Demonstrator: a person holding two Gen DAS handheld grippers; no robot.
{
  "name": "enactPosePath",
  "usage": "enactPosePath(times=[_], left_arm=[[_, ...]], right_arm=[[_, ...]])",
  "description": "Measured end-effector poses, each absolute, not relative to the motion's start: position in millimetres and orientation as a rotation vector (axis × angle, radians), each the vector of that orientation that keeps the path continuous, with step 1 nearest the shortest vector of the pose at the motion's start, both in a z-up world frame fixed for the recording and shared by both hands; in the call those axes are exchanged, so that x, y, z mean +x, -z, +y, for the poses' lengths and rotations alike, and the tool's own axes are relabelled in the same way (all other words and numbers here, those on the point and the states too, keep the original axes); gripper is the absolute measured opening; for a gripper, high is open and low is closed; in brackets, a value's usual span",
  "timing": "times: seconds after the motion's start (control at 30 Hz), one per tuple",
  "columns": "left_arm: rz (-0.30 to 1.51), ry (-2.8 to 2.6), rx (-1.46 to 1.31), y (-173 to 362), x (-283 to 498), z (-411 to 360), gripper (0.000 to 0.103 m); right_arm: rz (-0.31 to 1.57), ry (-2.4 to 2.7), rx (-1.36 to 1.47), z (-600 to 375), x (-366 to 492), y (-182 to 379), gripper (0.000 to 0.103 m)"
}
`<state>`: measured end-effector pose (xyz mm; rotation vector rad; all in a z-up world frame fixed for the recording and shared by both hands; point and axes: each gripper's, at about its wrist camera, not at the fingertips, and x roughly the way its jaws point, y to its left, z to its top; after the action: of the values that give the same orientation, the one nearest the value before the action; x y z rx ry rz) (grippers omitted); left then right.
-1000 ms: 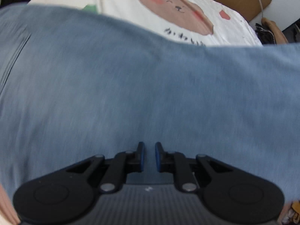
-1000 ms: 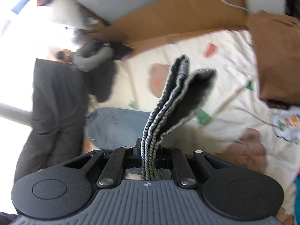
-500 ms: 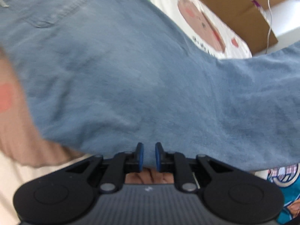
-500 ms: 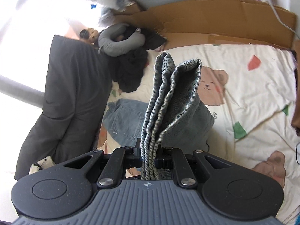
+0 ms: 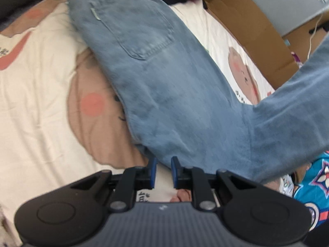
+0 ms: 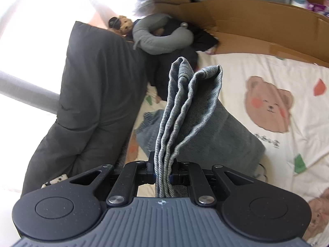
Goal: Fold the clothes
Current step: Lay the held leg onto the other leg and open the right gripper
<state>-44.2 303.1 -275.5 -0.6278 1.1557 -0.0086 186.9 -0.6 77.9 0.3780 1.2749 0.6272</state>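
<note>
Light blue jeans [image 5: 164, 82] lie back-pocket up on a bear-print sheet [image 5: 41, 103], and one leg rises off to the upper right. My left gripper [image 5: 163, 164] sits at the near edge of the jeans at the bend, its blue pads narrowly apart and pinching that edge at the tips. In the right wrist view, my right gripper [image 6: 162, 164] is shut on a bunched stack of denim layers [image 6: 185, 107] that stands up from its jaws. The rest of the jeans [image 6: 148, 131] lies on the sheet [image 6: 287, 78] below.
Flattened cardboard [image 6: 257, 20] lines the far side of the bed. A dark duvet [image 6: 92, 92], a grey neck pillow [image 6: 160, 41] and a plush toy [image 6: 121, 23] sit at the left. A teal printed garment [image 5: 312, 181] lies at the right, and a hand [image 5: 182, 195] shows under the left gripper.
The jeans have settled flat in the left view, exposing the pocket and the sheet. My right gripper has carried its denim bundle toward the duvet end of the bed.
</note>
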Motion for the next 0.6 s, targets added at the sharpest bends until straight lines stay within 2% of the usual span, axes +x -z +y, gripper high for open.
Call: enactPosePath(times=[0.3,0.6], left_arm=[[1.138,-0.058,-0.699,273,-63,330,0.015],[1.097,-0.078,-0.7,265,-66,348,0.019]], right_arm=[[1.312,-0.667,0.36,83,201,-53,0.01],[1.4,-0.597,0.399,146,217,4,0.01]])
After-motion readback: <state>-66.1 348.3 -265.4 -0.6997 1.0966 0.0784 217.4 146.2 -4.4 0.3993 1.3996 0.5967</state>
